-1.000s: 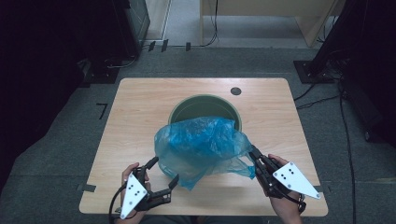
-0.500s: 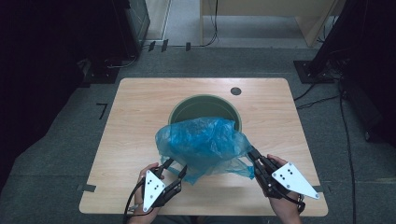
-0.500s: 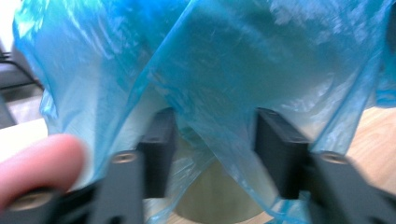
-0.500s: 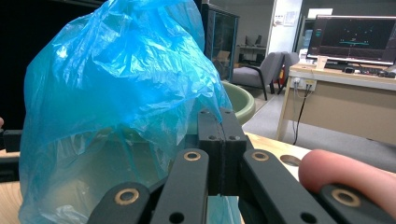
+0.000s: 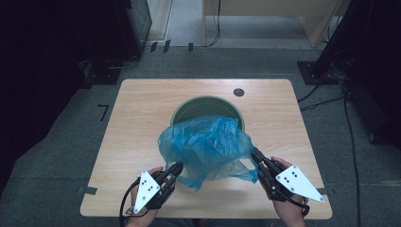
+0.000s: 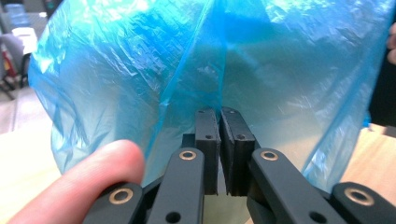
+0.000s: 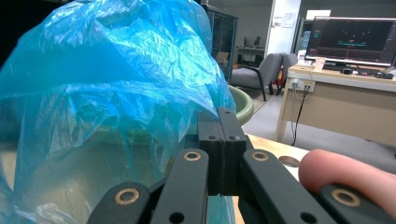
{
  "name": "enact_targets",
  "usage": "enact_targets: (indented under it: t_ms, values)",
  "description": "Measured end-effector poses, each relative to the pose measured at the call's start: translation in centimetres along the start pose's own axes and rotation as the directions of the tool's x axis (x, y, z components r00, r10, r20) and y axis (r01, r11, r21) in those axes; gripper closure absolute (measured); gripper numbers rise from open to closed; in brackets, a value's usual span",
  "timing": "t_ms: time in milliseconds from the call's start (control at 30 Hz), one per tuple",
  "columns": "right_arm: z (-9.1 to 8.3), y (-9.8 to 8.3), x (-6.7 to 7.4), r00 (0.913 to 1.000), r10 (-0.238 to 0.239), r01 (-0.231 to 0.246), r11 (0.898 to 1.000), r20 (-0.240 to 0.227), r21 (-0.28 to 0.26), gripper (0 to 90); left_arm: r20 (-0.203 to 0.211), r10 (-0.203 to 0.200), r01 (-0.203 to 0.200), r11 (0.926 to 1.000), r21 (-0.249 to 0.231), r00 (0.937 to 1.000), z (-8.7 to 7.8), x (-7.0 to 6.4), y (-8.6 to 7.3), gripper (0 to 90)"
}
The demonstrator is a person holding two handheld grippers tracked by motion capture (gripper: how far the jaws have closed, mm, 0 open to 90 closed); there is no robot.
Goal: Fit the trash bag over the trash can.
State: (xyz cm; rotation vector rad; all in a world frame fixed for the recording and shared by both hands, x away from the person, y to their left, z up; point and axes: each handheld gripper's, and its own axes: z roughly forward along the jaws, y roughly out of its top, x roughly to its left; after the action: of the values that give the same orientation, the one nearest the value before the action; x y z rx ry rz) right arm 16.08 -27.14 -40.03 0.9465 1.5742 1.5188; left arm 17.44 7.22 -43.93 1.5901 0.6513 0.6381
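A crumpled blue plastic bag (image 5: pixel 208 142) lies puffed up over the near side of a round green bin (image 5: pixel 189 106) on the wooden table (image 5: pixel 137 123). My left gripper (image 5: pixel 177 168) is at the bag's lower left edge. Its jaws have just been closing, and in the left gripper view they (image 6: pixel 221 114) meet on a fold of the bag (image 6: pixel 140 70). My right gripper (image 5: pixel 255 153) is shut on the bag's right edge. In the right gripper view the pinched film (image 7: pixel 93 70) rises to the left of the jaws (image 7: pixel 219 112), with the bin's rim (image 7: pixel 245 105) behind.
A small dark round hole (image 5: pixel 239 92) marks the table's far right. Dark cabinets and cables surround the table on the grey floor. Beyond the bin stand a desk with a monitor (image 7: pixel 355 39) and a grey chair (image 7: pixel 259 70).
My left gripper moved from the table's front left up and right to the bag's lower edge, and its jaws went from open to shut there. The right gripper and bag stayed still.
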Motion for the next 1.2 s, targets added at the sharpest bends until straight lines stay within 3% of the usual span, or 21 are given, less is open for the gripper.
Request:
enact_targets:
  t_ms: [233,400,533,667,833,900,1100,1167,1200]
  values:
    - [-0.4,0.6,-0.1,0.9996,-0.023,0.023,1.0,0.019,-0.01,90.0,0.026,0.027,-0.026,0.998,-0.057,0.9993,-1.5,0.8,2.3,88.0]
    - [-0.7,1.4,-0.1,0.9969,-0.063,0.064,0.998,0.046,-0.009,90.0,0.037,0.022,-0.019,0.9962,-0.085,0.9991,-2.3,1.8,4.3,90.0]
    - [-0.8,2.1,-0.2,0.9931,-0.098,0.098,0.995,0.063,0.009,90.0,0.005,0.012,-0.012,0.9967,-0.08,0.9999,-2.7,2.4,5.8,90.0]
    - [-1.0,2.7,-0.2,0.9889,-0.134,0.134,0.991,0.063,0.01,90.0,0.027,-0.028,0.03,0.9951,-0.095,0.9992,-3.2,3.3,6.9,90.0]
    - [-1.1,3.3,0.0,0.9794,-0.195,0.193,0.981,0.054,0.035,90.0,0.121,-0.071,0.08,0.9943,-0.07,0.9901,-3.3,3.7,8.2,90.0]
    - [-1.1,3.4,-0.1,0.9759,-0.213,0.211,0.976,0.048,0.047,90.0,0.13,-0.076,0.084,0.9947,-0.059,0.9887,-3.2,3.9,8.5,90.0]
    - [-0.6,3.4,-0.4,0.9736,-0.226,0.223,0.972,0.032,0.073,90.0,0.108,-0.101,0.106,0.9935,-0.042,0.9891,-1.5,4.9,8.4,90.0]
    - [-0.1,3.4,-0.7,0.9746,-0.222,0.219,0.972,0.03,0.082,90.0,0.082,-0.139,0.142,0.9893,-0.036,0.987,-0.6,5.9,8.2,90.0]
    - [0.3,3.3,-0.9,0.9764,-0.214,0.21,0.974,0.033,0.088,90.0,0.088,-0.179,0.182,0.9827,-0.033,0.98,-0.1,6.5,7.9,90.0]
